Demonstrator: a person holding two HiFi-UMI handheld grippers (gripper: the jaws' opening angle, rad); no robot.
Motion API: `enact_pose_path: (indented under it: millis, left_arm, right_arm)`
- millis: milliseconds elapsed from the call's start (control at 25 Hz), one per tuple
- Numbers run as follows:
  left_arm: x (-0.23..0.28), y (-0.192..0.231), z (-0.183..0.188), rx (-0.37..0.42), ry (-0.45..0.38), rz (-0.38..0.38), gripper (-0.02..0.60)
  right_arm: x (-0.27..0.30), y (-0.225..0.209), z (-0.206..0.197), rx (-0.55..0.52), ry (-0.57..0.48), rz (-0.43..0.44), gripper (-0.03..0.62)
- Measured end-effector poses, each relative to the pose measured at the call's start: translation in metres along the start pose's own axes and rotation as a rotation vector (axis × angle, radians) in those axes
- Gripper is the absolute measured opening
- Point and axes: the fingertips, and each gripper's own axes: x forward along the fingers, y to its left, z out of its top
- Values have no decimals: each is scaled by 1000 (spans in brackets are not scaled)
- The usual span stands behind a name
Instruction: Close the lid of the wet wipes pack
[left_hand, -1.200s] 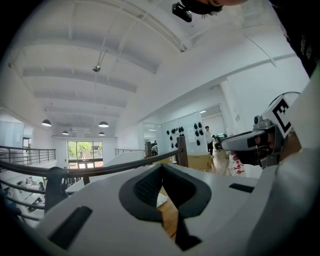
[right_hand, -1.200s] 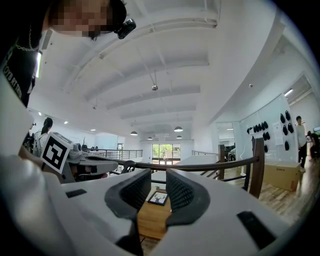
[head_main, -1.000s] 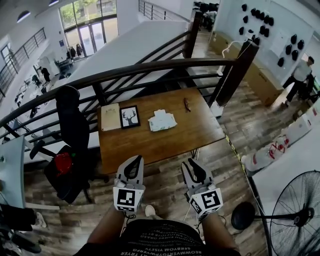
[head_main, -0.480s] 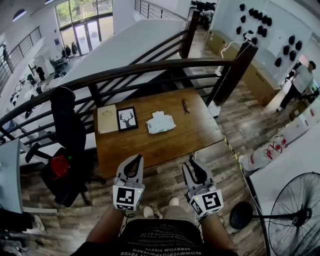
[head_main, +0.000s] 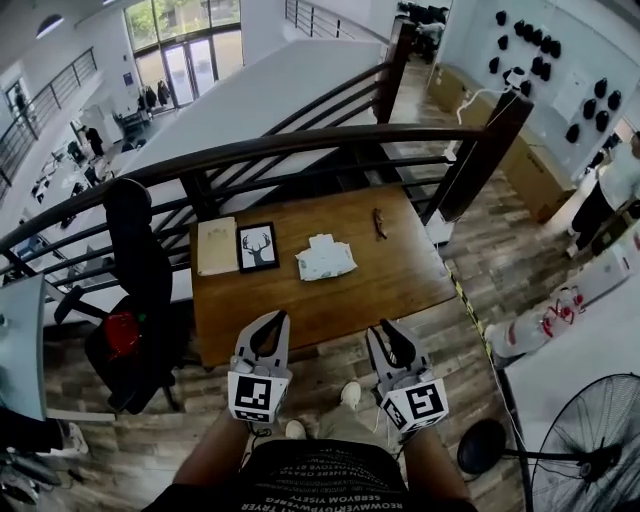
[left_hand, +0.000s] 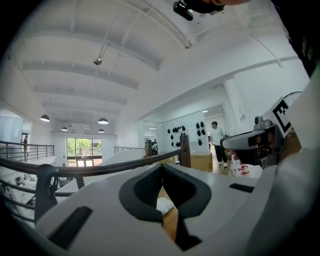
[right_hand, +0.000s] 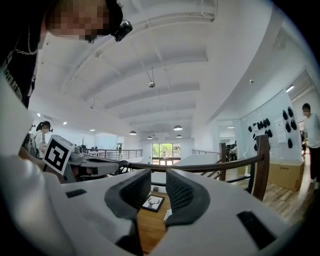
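Both grippers had come a little closer to the tabletop (head_main: 390, 285) than a moment before. Nearest on the left, the left gripper (head_main: 278, 318) had its jaws tip to tip, with nothing in them. Beside it on the right, the right gripper (head_main: 385, 330) had its jaws partly apart, and they held nothing too.

Farther off, near the middle of the tabletop, lay the wet wipes pack (head_main: 325, 257), well apart from both grippers. It was too far away to tell how its lid stood. Left of it were a deer picture (head_main: 257, 246) and a tan pad (head_main: 217, 245).

This step looked like the walk up to the pack. Next, one gripper would need to reach over the pack and press its lid down flat.
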Motion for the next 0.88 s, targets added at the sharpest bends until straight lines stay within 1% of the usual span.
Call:
enact_pose_path:
  millis: [360, 560, 880]
  left_arm:
    - [50, 11, 1, -11, 20, 58, 26]
    - [76, 23, 3, -25, 16, 104, 26]
    - [109, 24, 7, -36, 20, 153, 26]
  right_arm:
    - [49, -36, -2, 7, 11, 85, 100]
    - [75, -54, -3, 1, 7, 129, 100]
    - [101, -76, 2, -5, 21, 201, 98]
